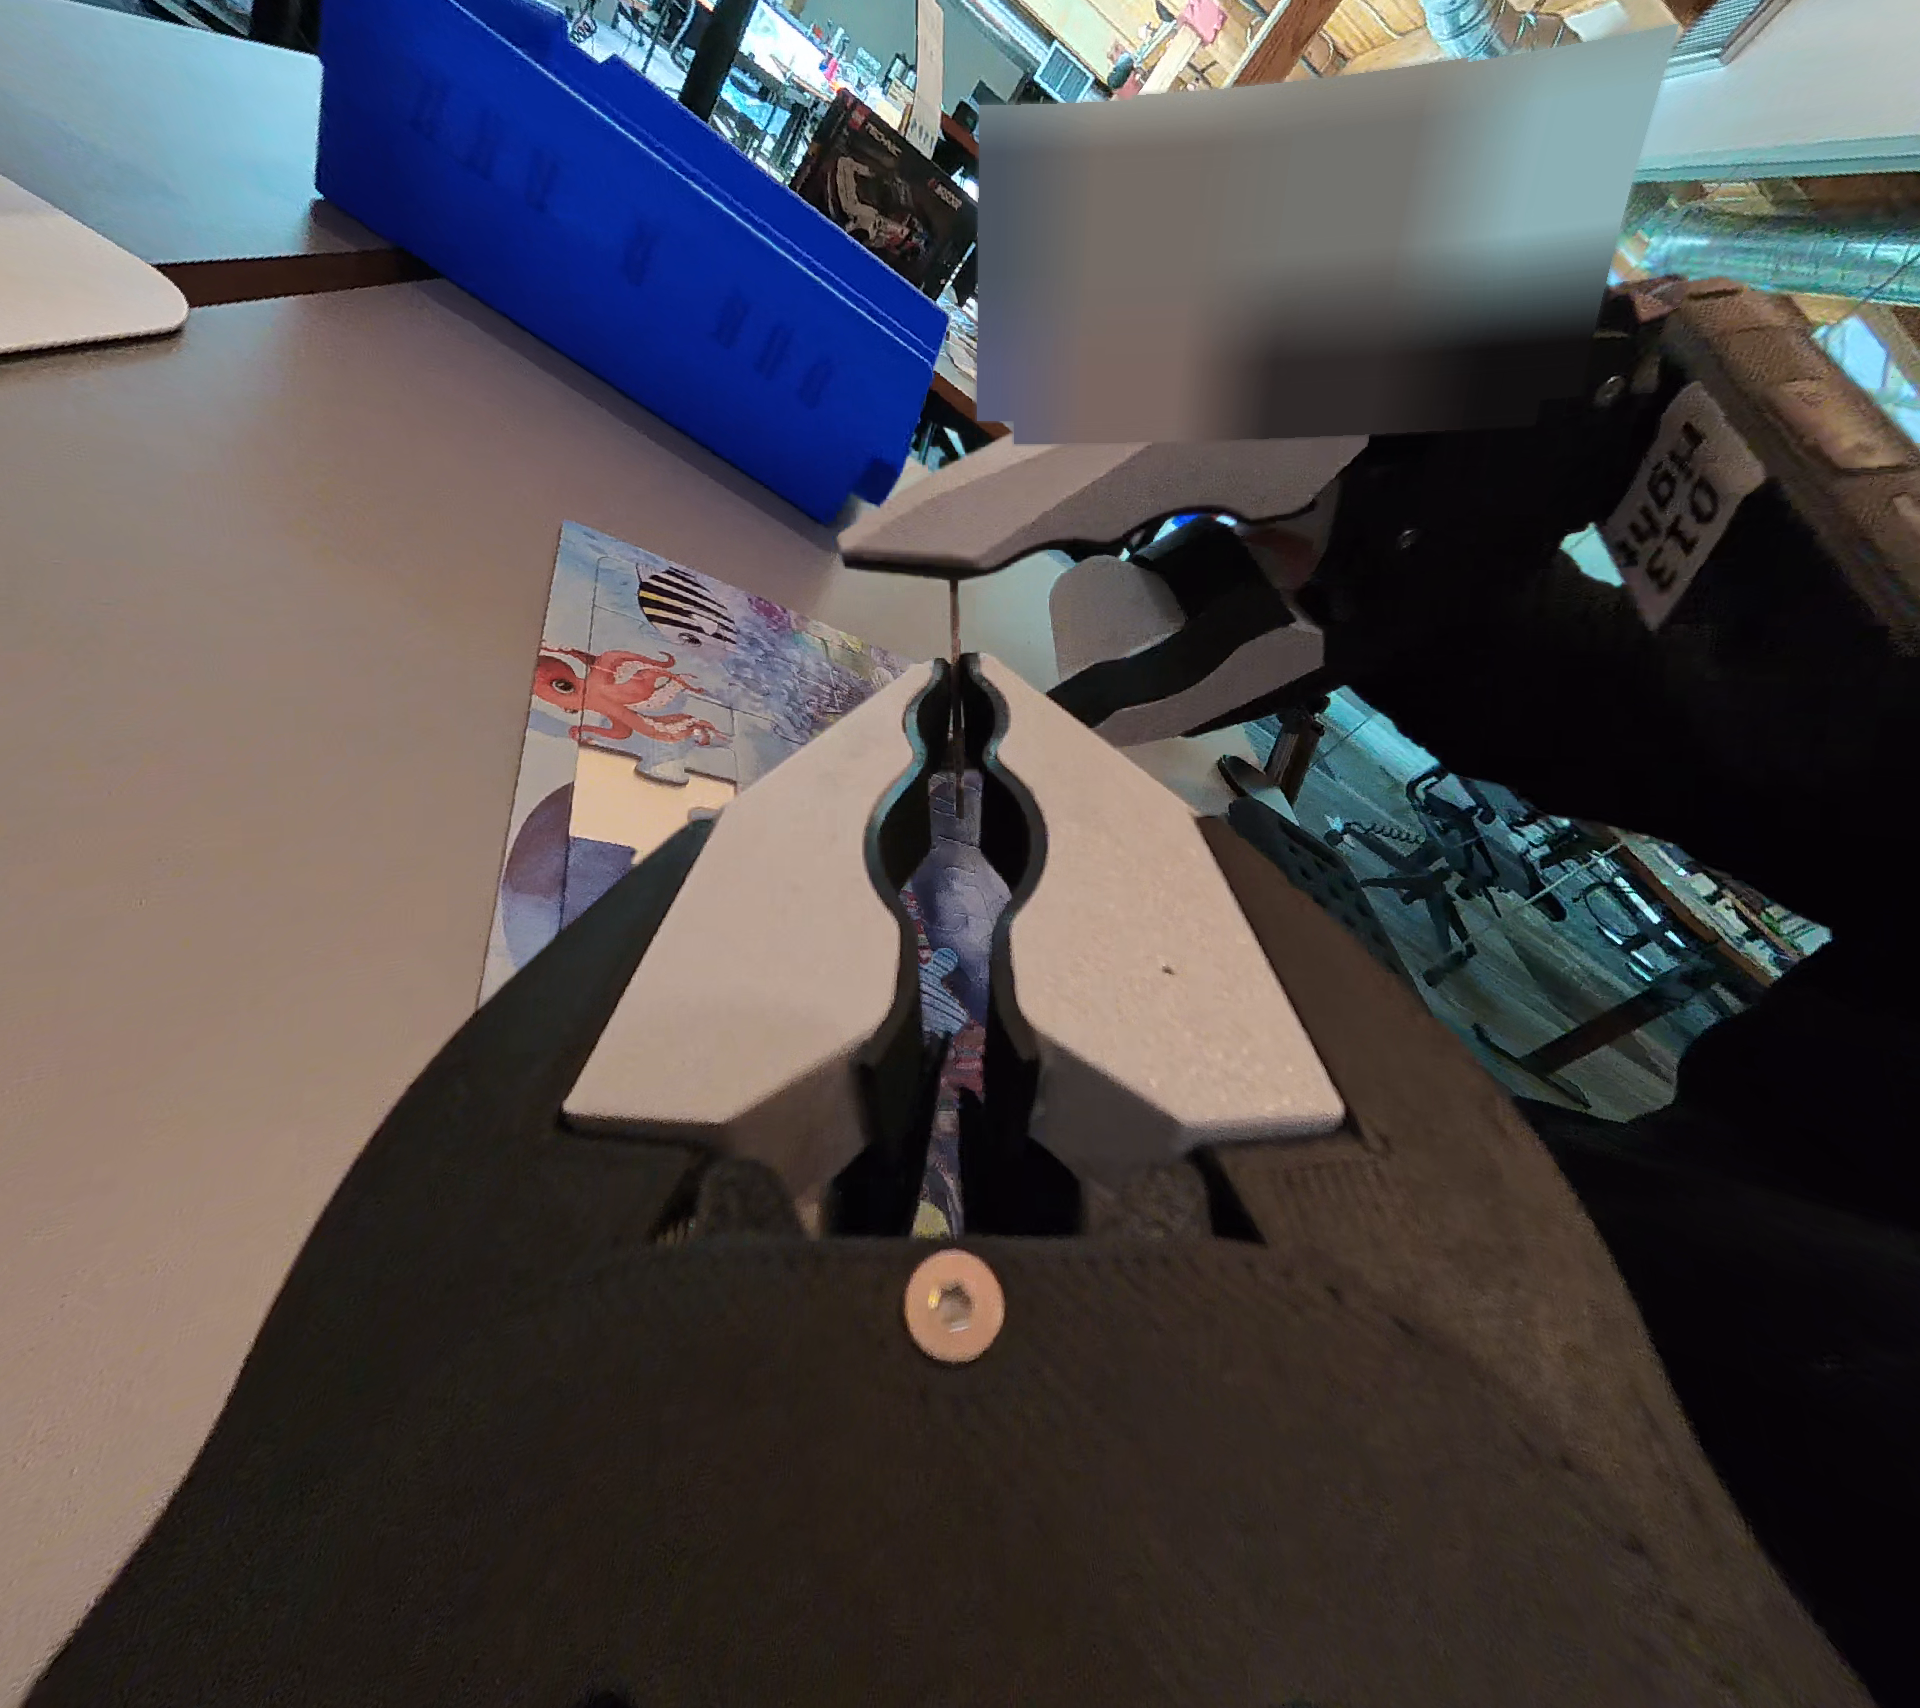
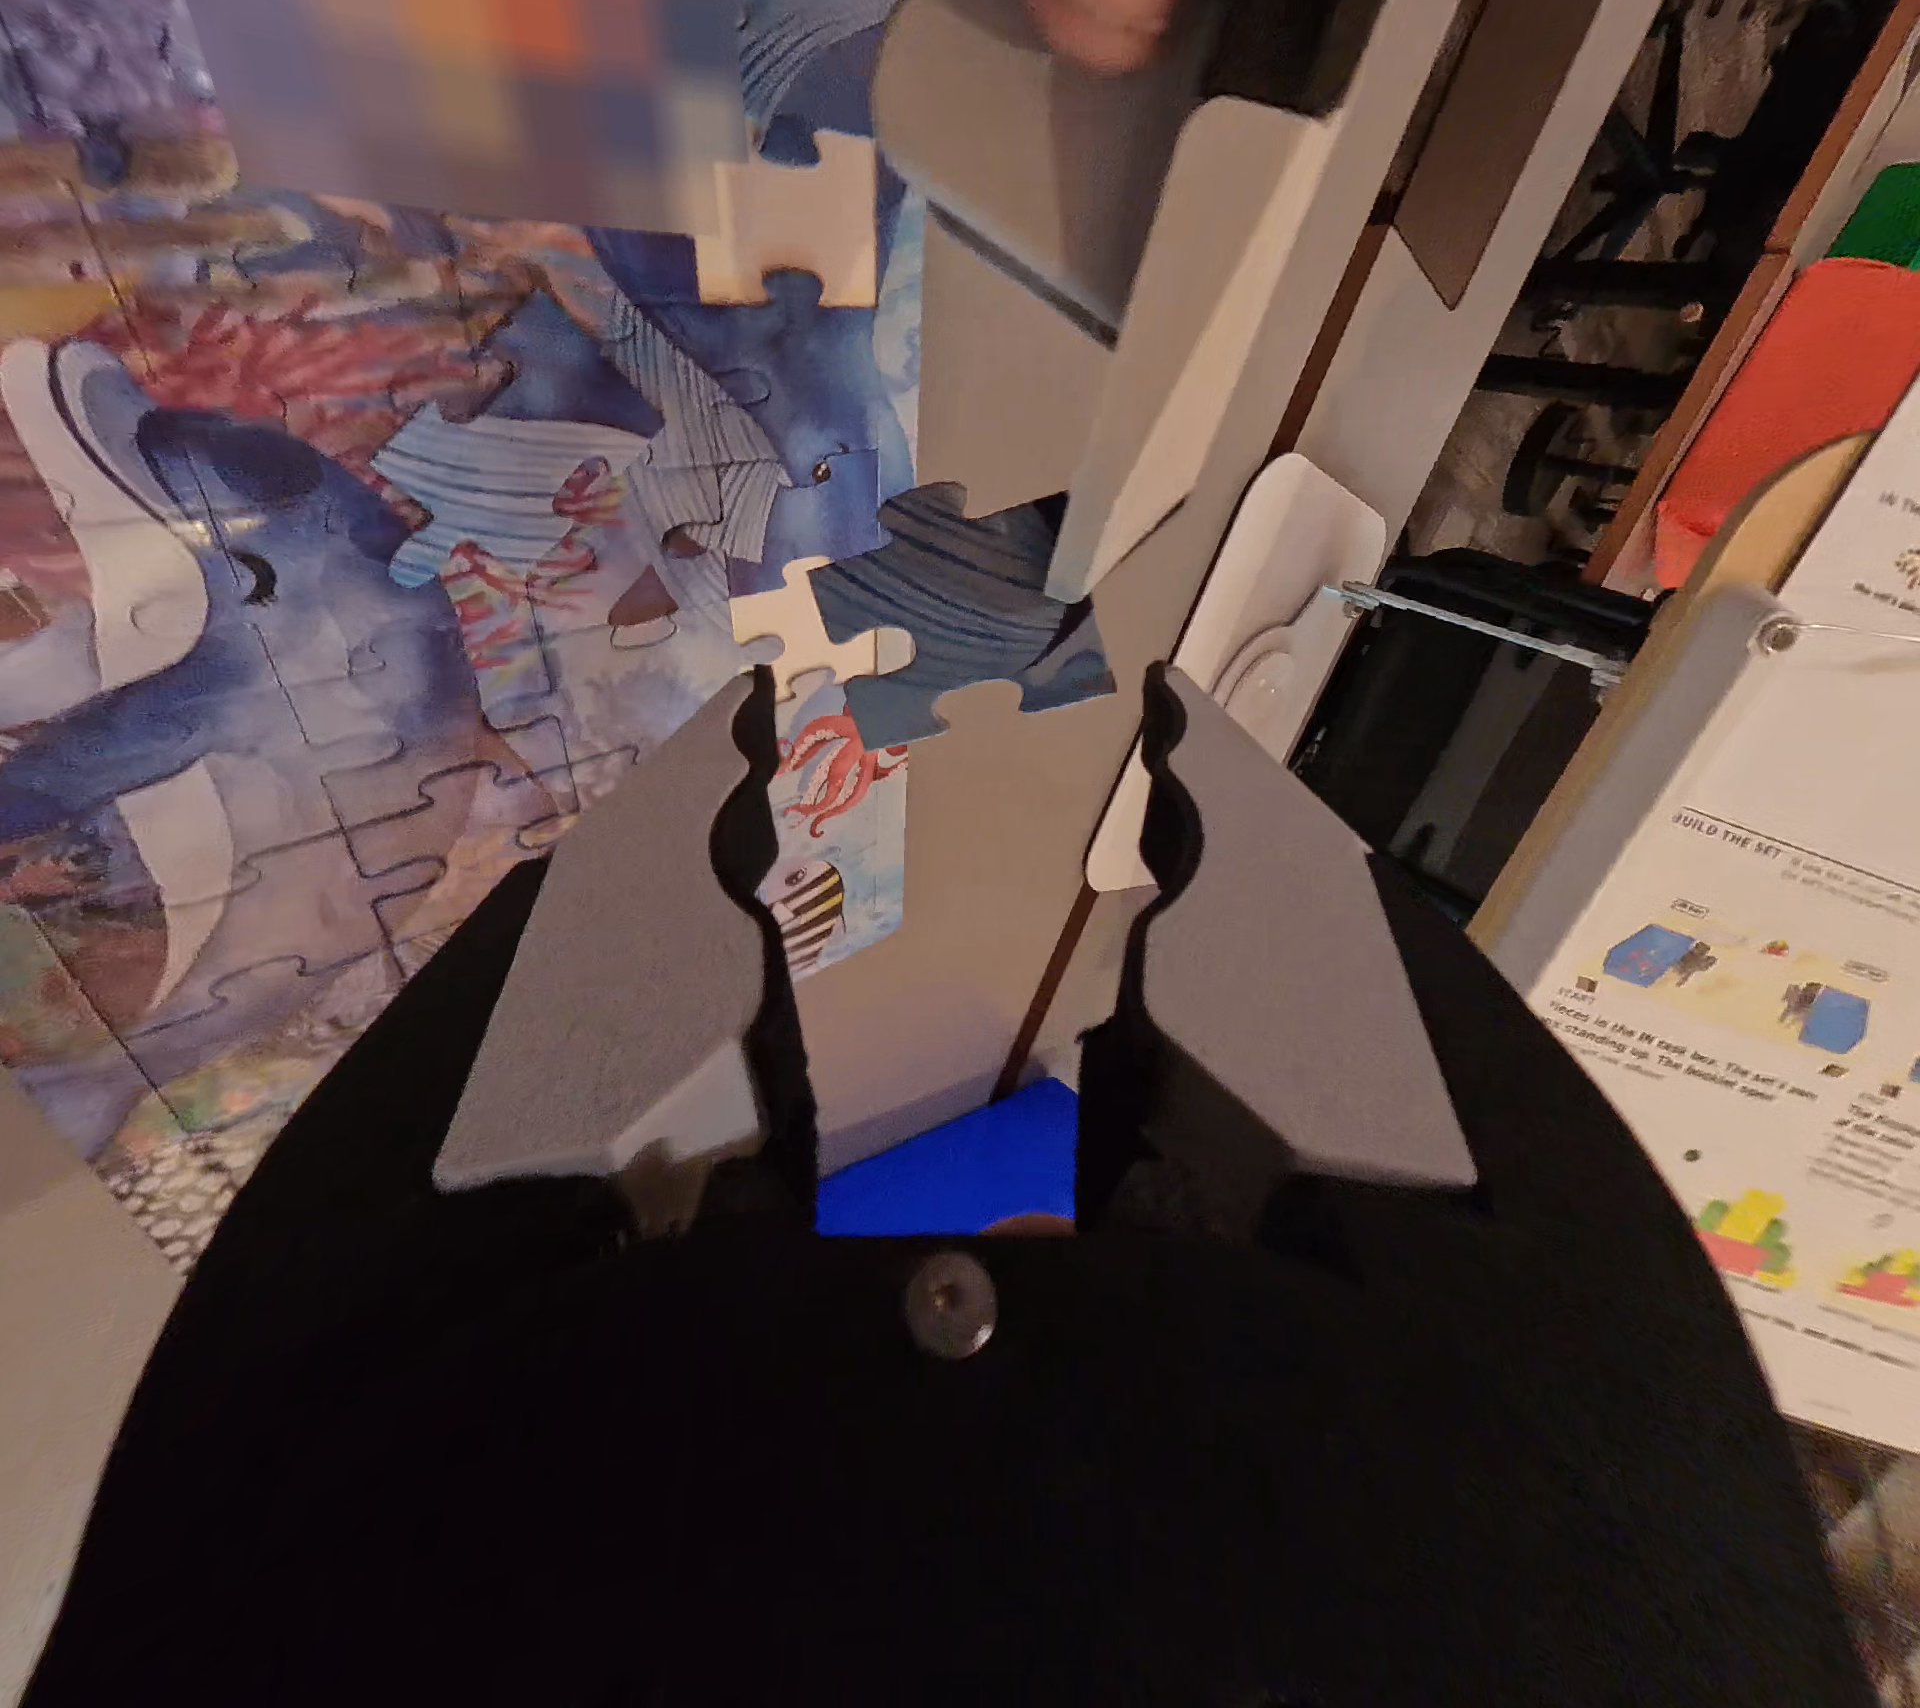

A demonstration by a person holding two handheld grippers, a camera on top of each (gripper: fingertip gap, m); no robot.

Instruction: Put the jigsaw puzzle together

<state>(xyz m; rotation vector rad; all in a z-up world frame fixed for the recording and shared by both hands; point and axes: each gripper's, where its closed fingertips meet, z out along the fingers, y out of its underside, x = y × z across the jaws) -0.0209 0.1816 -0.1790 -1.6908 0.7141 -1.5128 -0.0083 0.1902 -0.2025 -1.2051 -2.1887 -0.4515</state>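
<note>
Table edge beside puzzle

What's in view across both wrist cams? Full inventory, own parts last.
puzzle piece: one, blue striped, pinched edge-on in the left gripper, held above the puzzle's edge
assembled puzzle: one, ocean picture, flat on the table, two pale empty slots near its edge
table: one, grey, under the puzzle
blue bin: one, on the table beyond the puzzle
instruction sheet: one, white with coloured pictures, right edge of right wrist view
left gripper: grey fingers, shut on the piece
right gripper: grey fingers, open, nothing between them, aimed at the piece
</note>
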